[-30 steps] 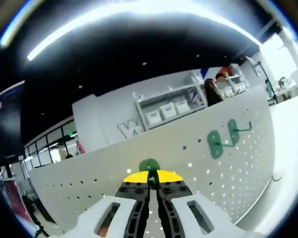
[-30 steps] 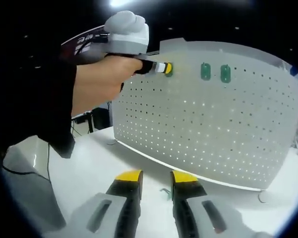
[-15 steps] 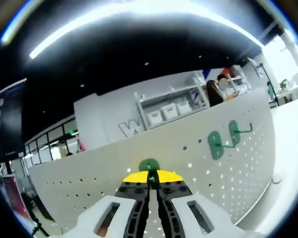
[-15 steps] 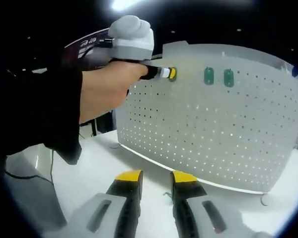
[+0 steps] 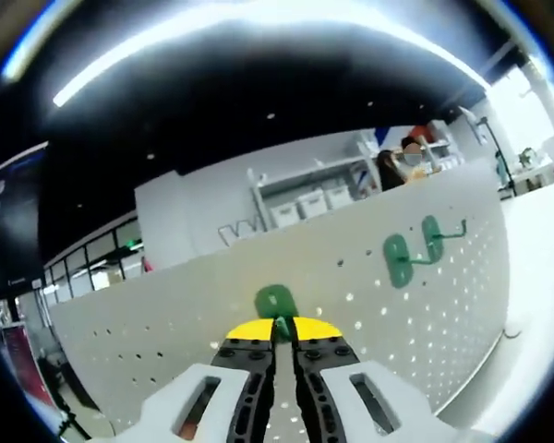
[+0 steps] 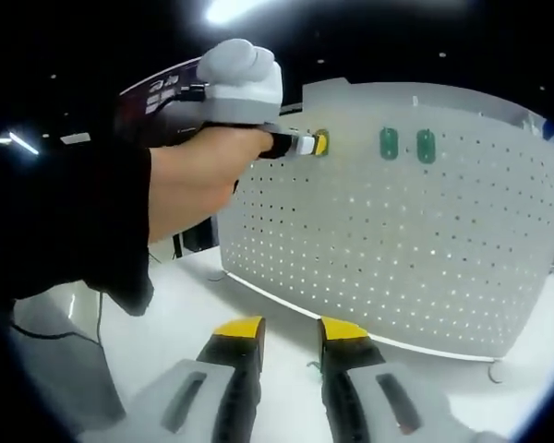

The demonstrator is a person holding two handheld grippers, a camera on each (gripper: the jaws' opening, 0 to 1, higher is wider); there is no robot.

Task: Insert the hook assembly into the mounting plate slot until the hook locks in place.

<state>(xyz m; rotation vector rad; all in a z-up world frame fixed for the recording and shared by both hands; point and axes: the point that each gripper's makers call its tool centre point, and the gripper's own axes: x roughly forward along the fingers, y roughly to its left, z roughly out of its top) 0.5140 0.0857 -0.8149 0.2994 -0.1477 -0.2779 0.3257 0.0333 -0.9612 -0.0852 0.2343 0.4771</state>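
Two green hooks (image 5: 414,251) already hang on the white pegboard (image 6: 397,249), side by side near its top edge, and a third green hook (image 5: 276,302) is at the board now, held in the left gripper (image 5: 279,340). Its jaws are closed down to a thin slit on the hook's stem, with the hook's oval plate pressed against or just off the board, near the top edge and well to one side of the hung pair. In the right gripper view the same gripper, in a person's hand (image 6: 198,180), reaches the board at that spot.

The step in hand looks like the insertion itself. Whether the hook has locked cannot be told. The next move likely calls for a firm, square push into the holes, then easing the jaws apart only once it holds.

The right gripper (image 6: 289,343) hangs low above the white counter (image 6: 194,305) in front of the board, jaws a little apart and holding nothing.

Against half a second ago, the green plate sits a little higher above the yellow jaw tips, and the board's top edge has dropped in the left gripper view.
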